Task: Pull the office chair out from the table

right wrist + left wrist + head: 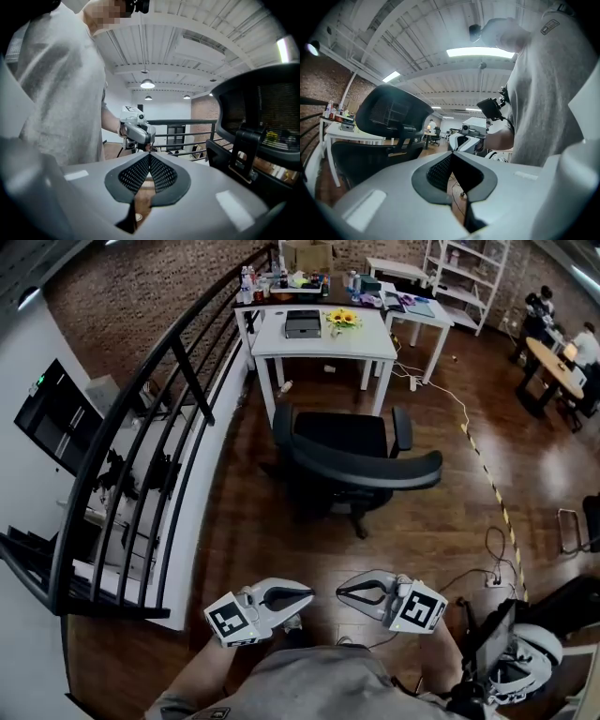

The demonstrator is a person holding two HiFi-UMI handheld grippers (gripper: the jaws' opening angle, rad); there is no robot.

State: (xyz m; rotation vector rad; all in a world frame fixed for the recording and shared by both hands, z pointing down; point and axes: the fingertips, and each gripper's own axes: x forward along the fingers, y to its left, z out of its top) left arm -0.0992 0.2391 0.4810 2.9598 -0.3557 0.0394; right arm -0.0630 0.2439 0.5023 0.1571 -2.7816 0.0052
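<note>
While both tools hang low at six o'clock in the head view, the left gripper [307,595] has its jaws pressed together on nothing, nose pointing toward three o'clock. The right gripper [340,592], just beside it, is likewise closed and empty, nose toward nine (the two tips nearly meet but look apart). The office chair [356,451] lies at twelve o'clock from both, well apart across the wood floor [441,531], its seat turned to the white table [319,345] beyond and its backrest [375,472] turned to the person. That backrest's long axis runs nine to three, square across the line of approach. The right gripper sits a shade more directly under the backrest's middle, so it is probably the nearer. Either would need to swing round to twelve, open and reach forward before any pull.
</note>
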